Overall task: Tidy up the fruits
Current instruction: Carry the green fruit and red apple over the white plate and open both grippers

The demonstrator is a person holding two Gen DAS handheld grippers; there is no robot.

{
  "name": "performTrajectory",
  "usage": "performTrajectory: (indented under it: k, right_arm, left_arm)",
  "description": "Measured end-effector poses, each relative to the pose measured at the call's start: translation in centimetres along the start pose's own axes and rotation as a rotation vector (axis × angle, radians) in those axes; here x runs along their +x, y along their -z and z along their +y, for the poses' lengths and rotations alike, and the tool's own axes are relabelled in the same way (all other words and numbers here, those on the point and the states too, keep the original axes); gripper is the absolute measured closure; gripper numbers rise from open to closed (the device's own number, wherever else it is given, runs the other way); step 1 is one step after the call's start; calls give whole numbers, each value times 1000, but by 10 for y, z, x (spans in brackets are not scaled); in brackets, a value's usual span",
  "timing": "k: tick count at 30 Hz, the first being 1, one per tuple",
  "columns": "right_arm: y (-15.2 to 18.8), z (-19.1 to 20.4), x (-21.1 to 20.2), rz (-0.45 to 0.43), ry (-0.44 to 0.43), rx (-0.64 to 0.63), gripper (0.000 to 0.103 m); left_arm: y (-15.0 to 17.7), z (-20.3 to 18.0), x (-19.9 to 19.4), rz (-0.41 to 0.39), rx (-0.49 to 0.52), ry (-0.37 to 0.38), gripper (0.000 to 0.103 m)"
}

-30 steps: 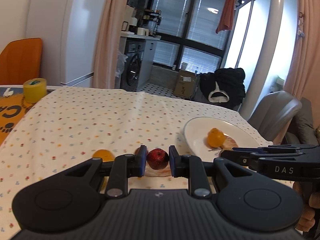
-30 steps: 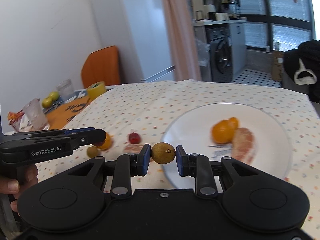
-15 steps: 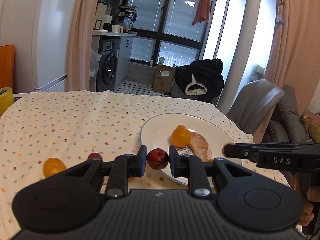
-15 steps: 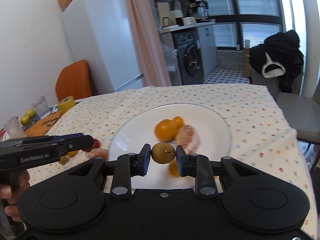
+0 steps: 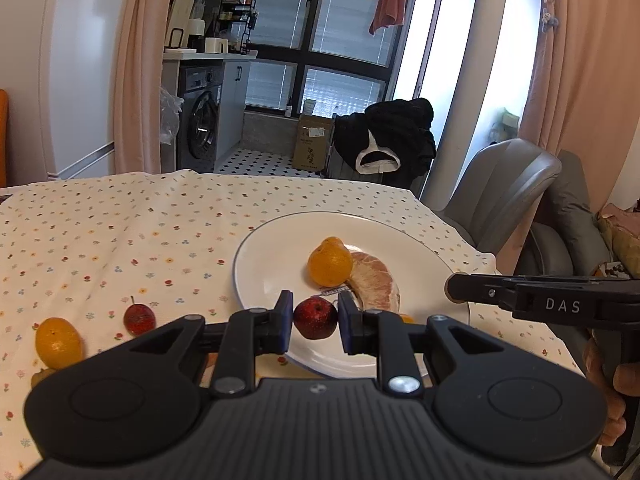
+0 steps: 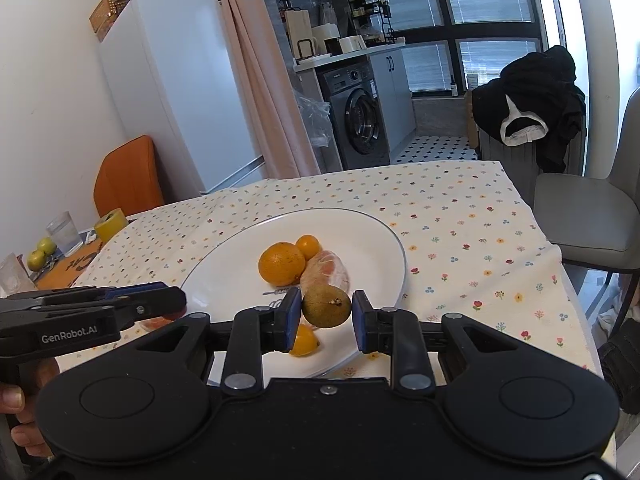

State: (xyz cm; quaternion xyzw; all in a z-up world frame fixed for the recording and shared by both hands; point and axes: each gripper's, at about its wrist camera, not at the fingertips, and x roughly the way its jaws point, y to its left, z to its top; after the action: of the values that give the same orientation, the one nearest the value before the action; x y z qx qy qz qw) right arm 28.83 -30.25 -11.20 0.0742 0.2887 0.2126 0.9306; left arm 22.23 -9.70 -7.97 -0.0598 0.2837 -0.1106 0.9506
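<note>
My left gripper [image 5: 314,322] is shut on a small dark red fruit [image 5: 315,317], held over the near rim of the white plate [image 5: 272,256]. My right gripper [image 6: 326,312] is shut on a brown-green round fruit [image 6: 327,306] above the same plate [image 6: 224,272]. On the plate lie an orange [image 5: 330,262], a peeled citrus segment [image 5: 376,286], a smaller orange [image 6: 308,246] and a small yellow fruit [image 6: 304,340]. Left of the plate on the cloth sit a red fruit [image 5: 139,318] and an orange fruit [image 5: 58,342].
The table wears a flowered cloth [image 5: 120,232]. A grey chair [image 6: 592,216] stands at the right edge. At the far left are a glass [image 6: 64,232], yellow tape [image 6: 111,218] and green fruits [image 6: 40,250]. Each gripper shows in the other's view, with a hand [image 5: 612,380] on it.
Both grippers have moved from the cloth to over the plate, each still holding its fruit. The plate now lies right below both.
</note>
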Motion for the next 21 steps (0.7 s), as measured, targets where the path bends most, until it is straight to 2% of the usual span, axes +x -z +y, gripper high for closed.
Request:
performTrajectory:
  k: [1, 5, 11, 17, 21]
  right_arm:
    - [1, 0, 0, 1, -2, -1, 77]
    - [1, -2, -3, -11, -6, 0, 64]
    - [3, -5, -4, -8, -12, 14, 64]
    - [6, 3, -3, 1, -28, 5, 63]
    - [6, 9, -4, -2, -34, 4, 57]
  left_arm:
    - [0, -1, 2, 4, 1, 1, 81]
    - [-2, -3, 4, 18, -17, 1, 76]
    - [-1, 4, 3, 34, -35, -23, 73]
    - [-2, 14, -6, 22, -51, -65, 55]
    - [0, 22, -13, 25, -69, -98, 49]
